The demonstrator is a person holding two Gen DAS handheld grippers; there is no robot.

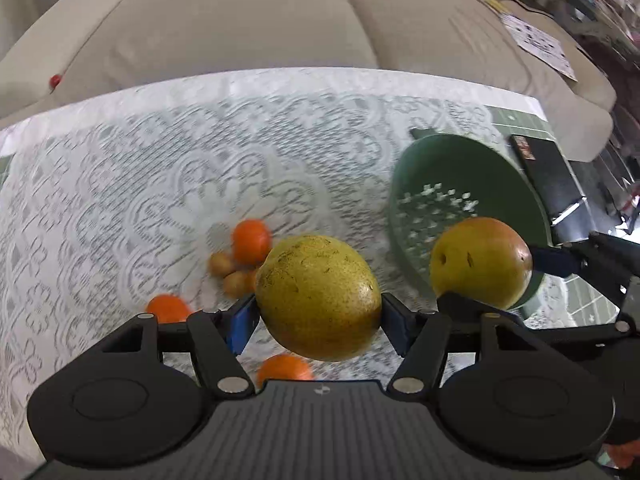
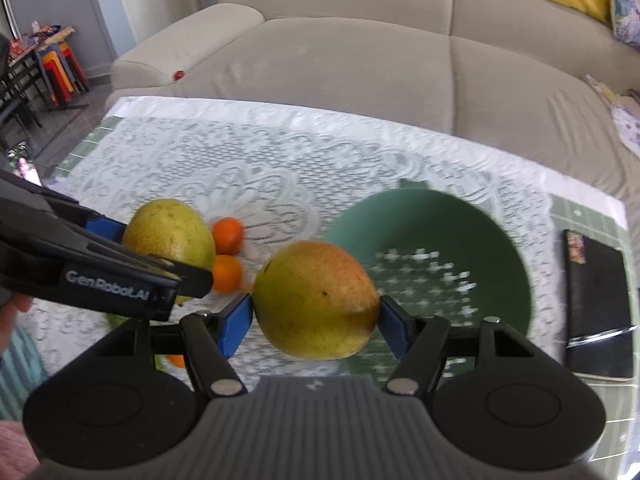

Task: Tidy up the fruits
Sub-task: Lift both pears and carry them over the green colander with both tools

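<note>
My left gripper [image 1: 318, 312] is shut on a yellow-green pear [image 1: 318, 296] and holds it above the table. My right gripper [image 2: 316, 318] is shut on a second pear with a red blush [image 2: 316, 300], close to the near rim of the green colander [image 2: 436, 252]. In the left wrist view the blushed pear [image 1: 480, 262] hangs in front of the colander [image 1: 464, 200]. In the right wrist view the yellow-green pear [image 2: 170, 232] sits to the left in the left gripper. Oranges [image 1: 251, 240] and small brown fruits [image 1: 222, 264] lie on the lace tablecloth [image 1: 160, 168].
A black box [image 2: 596, 304] lies on the table right of the colander. A beige sofa [image 2: 360, 60] runs behind the table, with a small red object [image 2: 179, 75] on it. Papers [image 1: 536, 42] lie on the sofa's right end.
</note>
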